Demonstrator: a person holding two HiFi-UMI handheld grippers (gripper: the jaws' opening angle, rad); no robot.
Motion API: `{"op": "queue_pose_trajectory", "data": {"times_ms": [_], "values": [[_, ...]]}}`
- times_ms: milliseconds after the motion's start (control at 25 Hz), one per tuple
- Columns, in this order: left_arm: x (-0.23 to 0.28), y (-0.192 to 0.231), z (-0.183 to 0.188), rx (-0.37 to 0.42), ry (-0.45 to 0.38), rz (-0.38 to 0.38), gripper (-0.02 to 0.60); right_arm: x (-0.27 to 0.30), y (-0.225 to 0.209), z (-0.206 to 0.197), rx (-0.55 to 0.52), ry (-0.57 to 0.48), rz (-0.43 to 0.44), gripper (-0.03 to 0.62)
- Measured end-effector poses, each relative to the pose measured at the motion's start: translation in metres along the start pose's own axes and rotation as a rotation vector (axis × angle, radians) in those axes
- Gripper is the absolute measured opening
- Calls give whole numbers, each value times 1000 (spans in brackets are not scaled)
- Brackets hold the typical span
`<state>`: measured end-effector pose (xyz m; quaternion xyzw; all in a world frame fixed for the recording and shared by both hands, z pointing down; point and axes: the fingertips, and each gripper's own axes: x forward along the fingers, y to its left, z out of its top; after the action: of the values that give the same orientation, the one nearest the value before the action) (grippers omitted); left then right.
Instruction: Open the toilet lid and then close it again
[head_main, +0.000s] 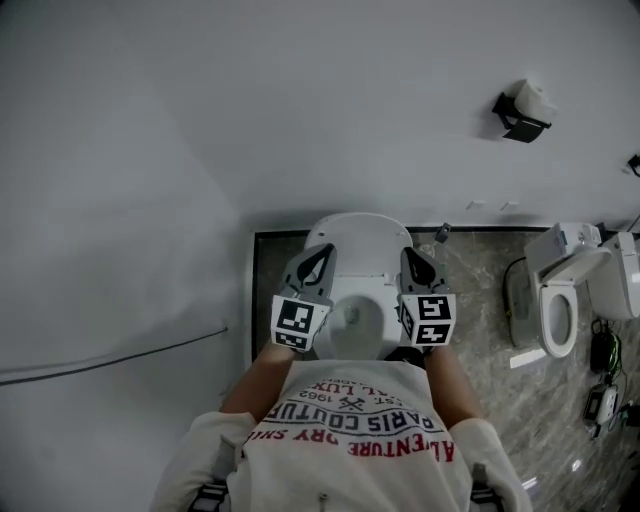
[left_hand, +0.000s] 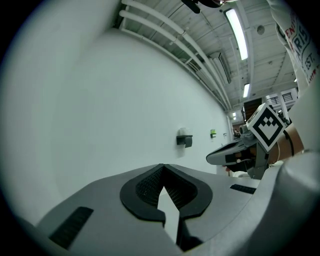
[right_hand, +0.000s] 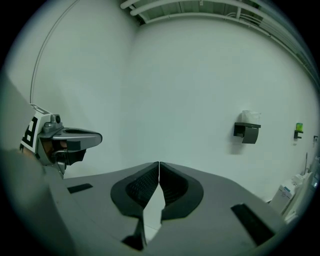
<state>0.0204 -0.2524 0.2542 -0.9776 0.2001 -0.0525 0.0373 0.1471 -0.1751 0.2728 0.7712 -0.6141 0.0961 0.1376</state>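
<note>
The white toilet (head_main: 352, 318) stands against the wall right in front of me. Its lid (head_main: 358, 232) shows as a white oval behind the bowl and looks raised toward the wall. My left gripper (head_main: 322, 252) and right gripper (head_main: 409, 254) hover side by side over the toilet, their tips near the lid's two sides; whether they touch it I cannot tell. In the left gripper view the left gripper (left_hand: 162, 165) is shut with nothing between its pads, facing bare wall. The right gripper (right_hand: 158, 163) is shut and empty too. Neither gripper view shows the toilet.
A paper holder (head_main: 520, 110) hangs on the wall to the right. A second toilet (head_main: 560, 305) stands on the marble floor at right, with cables and boxes (head_main: 603, 385) beside it. A thin cable (head_main: 110, 355) runs along the left wall.
</note>
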Motion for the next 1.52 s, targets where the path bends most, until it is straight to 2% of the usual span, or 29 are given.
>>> {"op": "queue_pose_trajectory", "data": {"times_ms": [200, 400, 640, 840, 920, 1120, 1360, 1520], "values": [[-22, 8, -2, 1, 2, 35, 6, -11, 20, -4, 4, -35, -5, 17], [-25, 13, -9, -25, 8, 42, 6, -6, 34, -14, 46, -19, 27, 17], [-25, 17, -15, -25, 17, 53, 6, 0, 43, -14, -12, -15, 42, 17], [-24, 18, -16, -56, 10, 55, 6, -2, 40, -18, -9, -3, 37, 17], [-21, 17, -19, -65, 21, 46, 6, 0, 38, -20, -8, 6, 39, 17], [-10, 7, -26, -10, 59, -3, 6, 8, 34, -28, -3, 29, 49, 17], [2, 5, -41, -12, 110, -10, 6, 20, 33, -34, -3, 50, 85, 17], [14, 4, -59, -27, 139, -40, 6, 33, 29, -41, -25, 71, 131, 17]]}}
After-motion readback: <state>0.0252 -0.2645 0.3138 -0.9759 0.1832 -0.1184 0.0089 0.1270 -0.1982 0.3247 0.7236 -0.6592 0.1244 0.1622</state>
